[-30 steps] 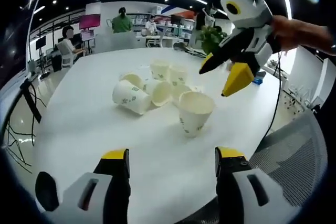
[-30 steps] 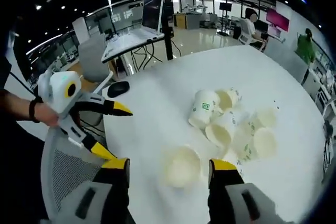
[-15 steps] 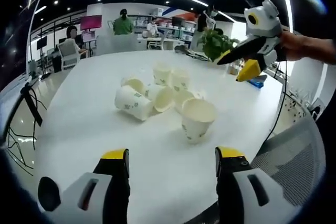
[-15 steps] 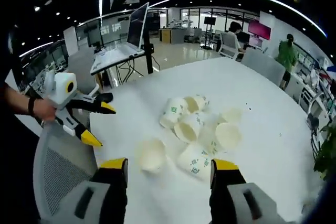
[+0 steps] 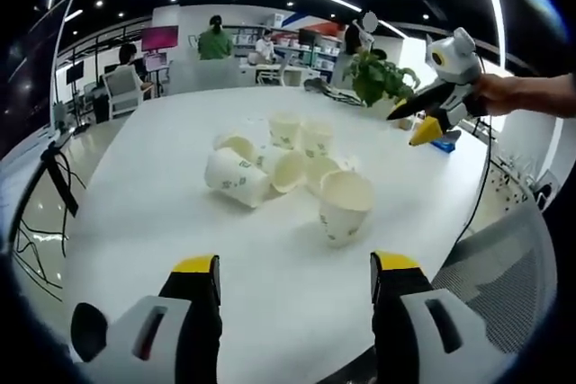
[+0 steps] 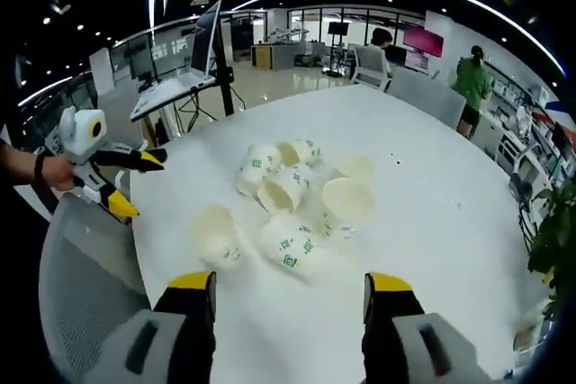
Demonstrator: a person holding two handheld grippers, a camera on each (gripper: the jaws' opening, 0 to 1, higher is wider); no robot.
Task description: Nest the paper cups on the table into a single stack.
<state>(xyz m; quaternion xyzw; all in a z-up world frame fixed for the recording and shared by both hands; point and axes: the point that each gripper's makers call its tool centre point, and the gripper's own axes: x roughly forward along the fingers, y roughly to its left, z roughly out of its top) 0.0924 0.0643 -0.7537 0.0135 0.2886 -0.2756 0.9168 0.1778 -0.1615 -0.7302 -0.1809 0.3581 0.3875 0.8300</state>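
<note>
Your right gripper [image 5: 421, 120] has pulled back: a second ago it hung large over the cream paper cups with green print [image 5: 290, 168], and now it sits small at the upper right of the left gripper view, well apart from them. Its yellow-tipped jaws are spread and hold nothing. Your left gripper [image 6: 121, 188], at the far left of the right gripper view beside the grey mesh chair back [image 6: 76, 285], is likewise open and empty, off the edge of the round white table [image 6: 450, 186].

The cups themselves lie as they did, clustered at the centre of both views. Several are tipped on their sides and touching; one upright cup [image 5: 344, 207] stands nearest you in the left gripper view, just beside the pile.

With both grippers withdrawn and no cup yet nested, I judge the stacking has not begun. That upright cup looks the easiest first pick, since its rim is free; the tumbled ones will likely roll if you nudge them
</note>
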